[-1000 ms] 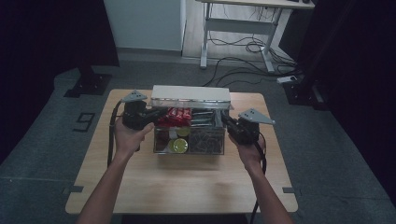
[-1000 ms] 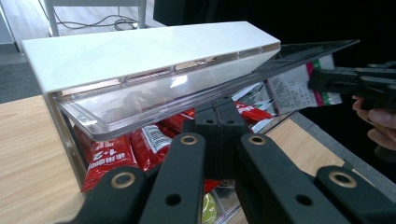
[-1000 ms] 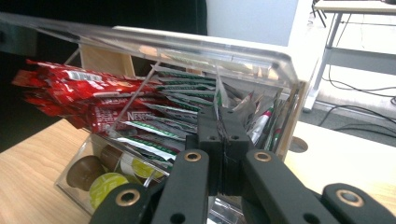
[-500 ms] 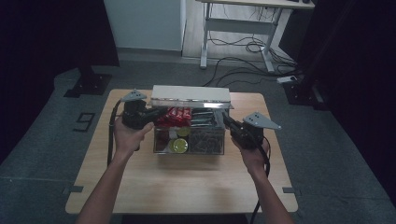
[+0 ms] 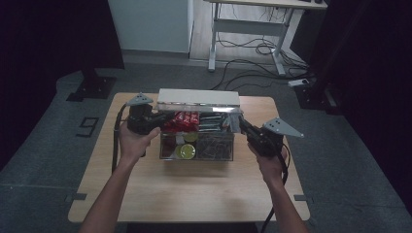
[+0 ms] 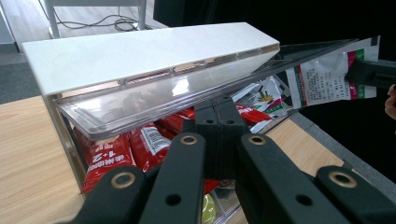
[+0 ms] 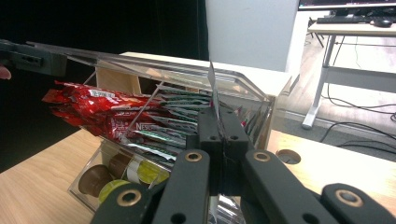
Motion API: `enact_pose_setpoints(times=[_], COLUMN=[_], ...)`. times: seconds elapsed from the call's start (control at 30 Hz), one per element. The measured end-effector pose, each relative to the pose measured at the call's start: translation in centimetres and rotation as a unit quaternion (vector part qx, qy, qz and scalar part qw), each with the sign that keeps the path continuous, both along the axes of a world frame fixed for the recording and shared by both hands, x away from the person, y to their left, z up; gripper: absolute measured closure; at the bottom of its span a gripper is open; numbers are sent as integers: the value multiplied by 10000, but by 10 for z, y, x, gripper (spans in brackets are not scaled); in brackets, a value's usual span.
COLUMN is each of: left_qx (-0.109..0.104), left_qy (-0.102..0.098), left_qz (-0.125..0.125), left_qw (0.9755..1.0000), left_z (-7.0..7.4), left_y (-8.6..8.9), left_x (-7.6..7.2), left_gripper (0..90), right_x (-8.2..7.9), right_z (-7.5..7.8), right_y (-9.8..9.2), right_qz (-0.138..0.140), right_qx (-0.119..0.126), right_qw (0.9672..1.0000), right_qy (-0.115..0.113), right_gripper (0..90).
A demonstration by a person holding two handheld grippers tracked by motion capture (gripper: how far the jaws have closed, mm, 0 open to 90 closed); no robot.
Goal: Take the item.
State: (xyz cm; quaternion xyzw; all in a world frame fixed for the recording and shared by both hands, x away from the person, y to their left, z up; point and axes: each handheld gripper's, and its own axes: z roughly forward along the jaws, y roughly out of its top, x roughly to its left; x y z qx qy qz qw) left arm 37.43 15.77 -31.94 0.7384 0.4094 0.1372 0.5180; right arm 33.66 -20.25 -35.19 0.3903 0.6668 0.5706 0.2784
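A clear acrylic box (image 5: 214, 151) with a white top (image 5: 199, 97) stands mid-table, holding red sachets (image 5: 184, 120), green sachets (image 7: 187, 122) and coffee capsules (image 5: 185, 151). My left gripper (image 5: 163, 119) is shut at the box's left end. Its tips (image 6: 219, 112) sit just under the raised clear lid (image 6: 154, 100), which rests above them. At the box's right end my right gripper (image 5: 239, 122) is shut on a white and green sachet (image 6: 322, 74). In the right gripper view this sachet (image 7: 212, 88) stands edge-on above the closed jaws (image 7: 218, 121).
The wooden table (image 5: 194, 194) has bare room in front of the box and a round cable hole (image 7: 288, 156) near its right side. A desk frame (image 5: 252, 29) and floor cables (image 5: 252, 53) lie beyond the far edge.
My right gripper has drawn a little to the right, away from the box, with the sachet in it. The left gripper and the raised lid have stayed put.
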Motion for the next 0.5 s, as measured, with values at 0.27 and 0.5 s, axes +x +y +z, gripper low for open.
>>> enact_pose_setpoints(times=[0.27, 0.5], left_qx=[-14, -12], left_qy=[5, 4], left_qz=[-3, -13], left_qw=[10000, 10000], left_z=[0, 0], left_y=[-1, 0], left_x=[0, 0], left_gripper=[900, 900], right_x=[-7, -17], right_z=[1, 1], right_y=[-5, -14], right_qz=[-6, -58], right_qx=[42, 67], right_qw=[10000, 9998], right_qy=[-71, -181], right_gripper=[892, 892])
